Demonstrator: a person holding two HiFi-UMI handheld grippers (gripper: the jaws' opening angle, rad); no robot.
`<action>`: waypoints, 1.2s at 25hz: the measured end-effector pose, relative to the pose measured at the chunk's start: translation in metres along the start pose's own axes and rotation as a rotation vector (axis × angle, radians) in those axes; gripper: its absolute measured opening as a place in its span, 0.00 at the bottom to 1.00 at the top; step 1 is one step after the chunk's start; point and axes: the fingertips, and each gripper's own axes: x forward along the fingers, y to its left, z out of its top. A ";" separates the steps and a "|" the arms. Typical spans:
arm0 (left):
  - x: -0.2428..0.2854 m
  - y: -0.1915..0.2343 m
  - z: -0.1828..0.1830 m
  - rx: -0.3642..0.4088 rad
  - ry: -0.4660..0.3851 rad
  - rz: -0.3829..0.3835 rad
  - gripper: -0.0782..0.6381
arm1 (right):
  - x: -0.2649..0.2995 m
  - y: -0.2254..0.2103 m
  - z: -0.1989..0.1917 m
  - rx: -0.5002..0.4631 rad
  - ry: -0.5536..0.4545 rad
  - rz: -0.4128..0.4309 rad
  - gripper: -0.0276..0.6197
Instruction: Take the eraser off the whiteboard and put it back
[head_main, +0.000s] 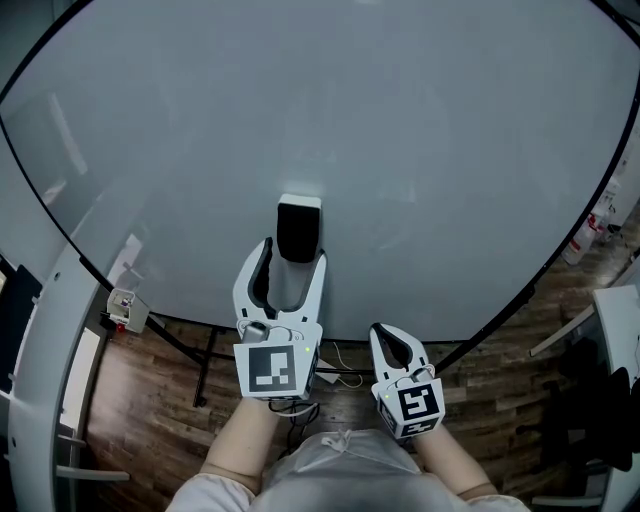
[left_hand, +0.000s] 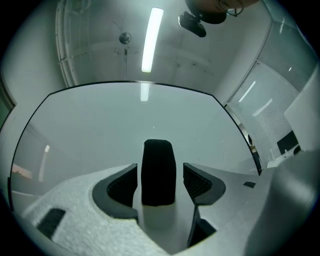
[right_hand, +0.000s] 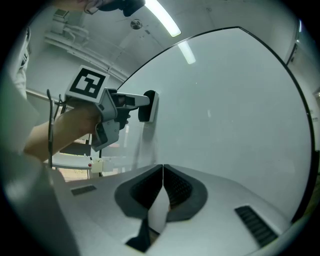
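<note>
Straddling the eraser (head_main: 298, 230), the left gripper (head_main: 292, 258) has its fingers apart, one pad on either side of the black block. Its own view shows a sliver of board between each pad and the eraser, so nothing is clamped. The eraser sits on the whiteboard (head_main: 420, 140), low and near the middle, apparently clinging there by itself. Whether this is the reach for the grab or the let-go after the return, I cannot tell from how things lie. The right gripper (right_hand: 163, 175) hangs back on the near right, fingers pressed together on nothing, probably because one gripper is enough for so light a thing. The head view leaves the spacing round the eraser hard to judge, and the left gripper view settles it. Only the right gripper view gives the side profile, with the eraser's pale side flush to the board and the left jaws reaching alongside it.
</note>
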 end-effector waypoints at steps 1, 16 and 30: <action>-0.005 -0.001 -0.005 -0.001 0.018 -0.004 0.52 | 0.000 0.000 0.000 0.001 -0.002 -0.001 0.08; -0.075 -0.038 -0.107 -0.032 0.225 -0.046 0.13 | -0.012 0.012 -0.004 0.033 -0.031 -0.024 0.08; -0.093 -0.080 -0.142 -0.112 0.333 -0.166 0.13 | -0.022 -0.003 -0.003 0.050 -0.068 -0.103 0.08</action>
